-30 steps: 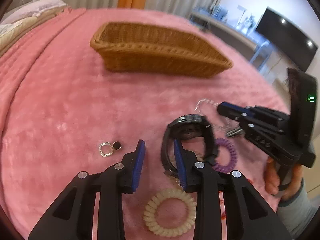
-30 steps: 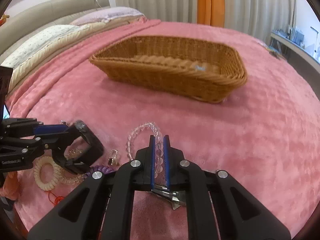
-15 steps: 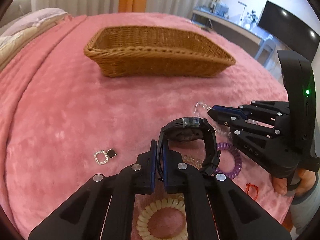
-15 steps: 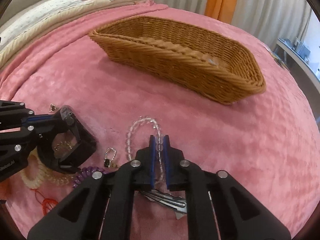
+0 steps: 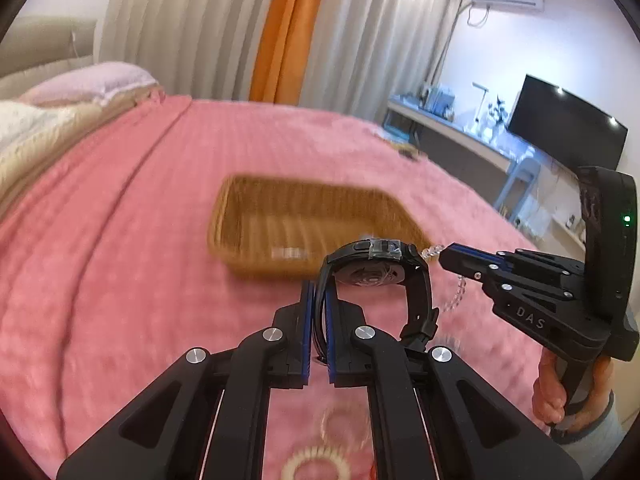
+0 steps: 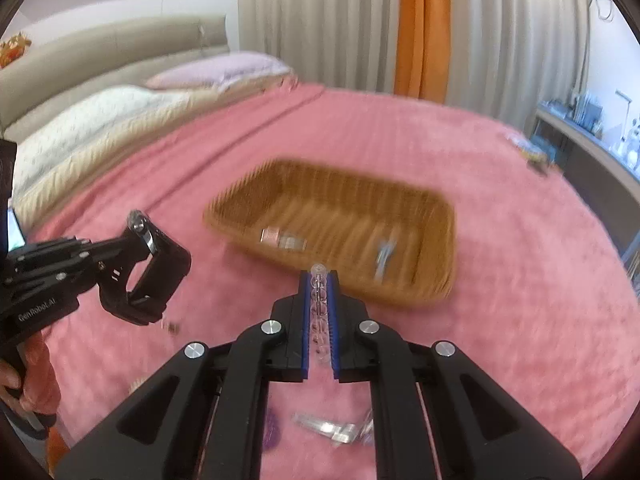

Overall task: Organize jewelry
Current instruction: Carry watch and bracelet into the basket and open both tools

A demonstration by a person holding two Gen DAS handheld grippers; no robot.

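Note:
My left gripper is shut on the strap of a black wristwatch, which hangs lifted above the pink bedspread. My right gripper is shut on a clear bead bracelet pinched between its blue pads. In the left wrist view the right gripper sits at the right with beads dangling from it. In the right wrist view the left gripper with the watch is at the left. A wicker basket lies ahead of both, with a few small items inside.
On the pink bedspread below lie a cream spiral hair tie, a silver clip and a purple hair tie. Pillows are at the left; a desk and a TV stand at the right.
The left gripper closed on the watch strap. Both grippers then rose off the bed with the watch and the bead bracelet, and the views tilted up toward the basket.

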